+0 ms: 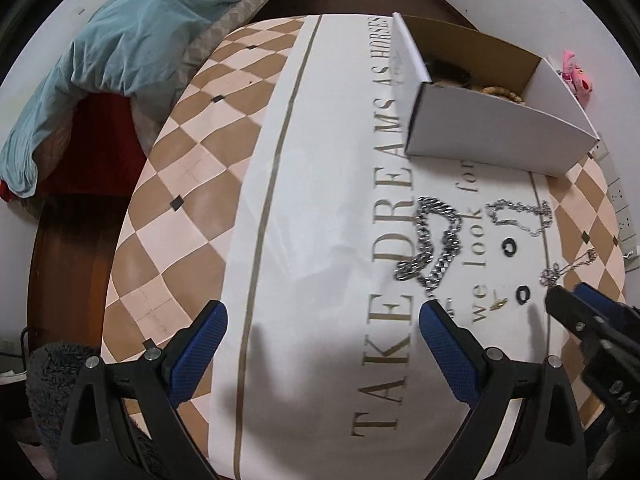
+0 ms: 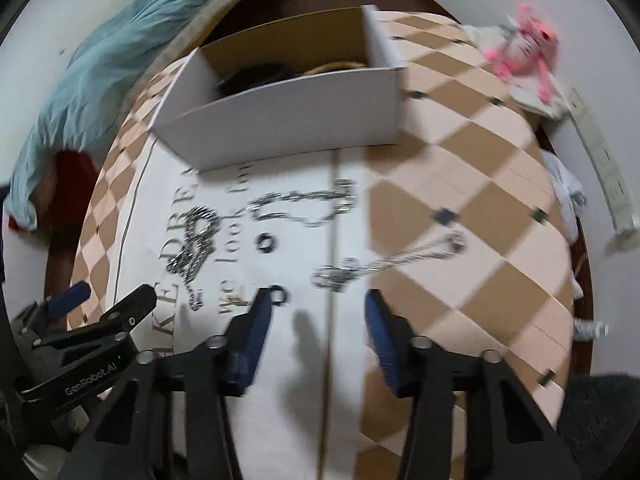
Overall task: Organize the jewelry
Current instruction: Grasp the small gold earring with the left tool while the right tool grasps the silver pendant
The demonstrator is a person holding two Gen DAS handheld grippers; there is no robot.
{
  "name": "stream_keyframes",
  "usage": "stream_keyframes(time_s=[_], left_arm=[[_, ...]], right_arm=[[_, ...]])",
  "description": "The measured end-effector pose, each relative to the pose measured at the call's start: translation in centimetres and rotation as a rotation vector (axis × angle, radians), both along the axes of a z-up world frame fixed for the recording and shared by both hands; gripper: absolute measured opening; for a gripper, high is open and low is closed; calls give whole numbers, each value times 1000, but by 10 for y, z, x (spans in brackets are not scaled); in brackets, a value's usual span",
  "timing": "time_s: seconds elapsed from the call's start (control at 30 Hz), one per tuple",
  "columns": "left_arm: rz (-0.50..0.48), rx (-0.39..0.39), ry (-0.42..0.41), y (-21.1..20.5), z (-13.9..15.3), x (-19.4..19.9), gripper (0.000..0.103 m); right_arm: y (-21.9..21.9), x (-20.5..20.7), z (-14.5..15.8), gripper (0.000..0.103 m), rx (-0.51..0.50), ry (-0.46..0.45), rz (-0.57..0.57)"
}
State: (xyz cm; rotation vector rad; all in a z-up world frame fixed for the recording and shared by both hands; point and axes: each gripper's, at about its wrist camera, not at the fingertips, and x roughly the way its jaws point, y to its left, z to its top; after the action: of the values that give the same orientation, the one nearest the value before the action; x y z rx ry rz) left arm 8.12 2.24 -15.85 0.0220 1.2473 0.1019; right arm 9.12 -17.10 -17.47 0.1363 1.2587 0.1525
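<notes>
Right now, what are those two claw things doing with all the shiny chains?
A person holds a gripper in each hand over a table to tidy jewelry. Both the left gripper and the right gripper are open and hold nothing. A thick chain, a thinner chain, another chain and two black rings lie loose on the cloth. The white box behind already holds some pieces.

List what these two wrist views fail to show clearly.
- Contents of the white box: in the left wrist view its front wall hides all but some beads and a dark item.
- Thin chain near the right hand-held gripper: motion blur in the right wrist view smears its links.
- Small gold piece: too small to identify in the left wrist view.
- Right hand-held gripper: cut off by the frame edge in the left wrist view.
</notes>
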Motion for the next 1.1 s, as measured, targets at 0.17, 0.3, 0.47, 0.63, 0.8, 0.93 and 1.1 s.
stream_keyframes(time_s=[0.17, 0.3, 0.47, 0.63, 0.8, 0.93, 1.1], left_arm=[[-7, -9, -4, 8, -3, -5, 98], [-17, -20, -1, 9, -5, -6, 98], [-55, -57, -4, -6, -2, -9, 97], [-117, -114, -20, -35, 2, -15, 96], [-165, -169, 0, -66, -6, -11, 67], [-194, -173, -10, -84, -8, -8, 61], [-230, -141, -26, -98, -10, -5, 33]], right_arm=[[20, -2, -11, 33, -4, -14, 51], [33, -2, -13, 12, -48, -44, 85], [15, -5, -8, 0, -14, -46, 42], [-25, -14, 2, 0, 41, -38, -49], [-57, -16, 2, 0, 67, -3, -129], [-74, -17, -1, 1, 59, 11, -179], [-85, -18, -2, 3, 64, 16, -212]])
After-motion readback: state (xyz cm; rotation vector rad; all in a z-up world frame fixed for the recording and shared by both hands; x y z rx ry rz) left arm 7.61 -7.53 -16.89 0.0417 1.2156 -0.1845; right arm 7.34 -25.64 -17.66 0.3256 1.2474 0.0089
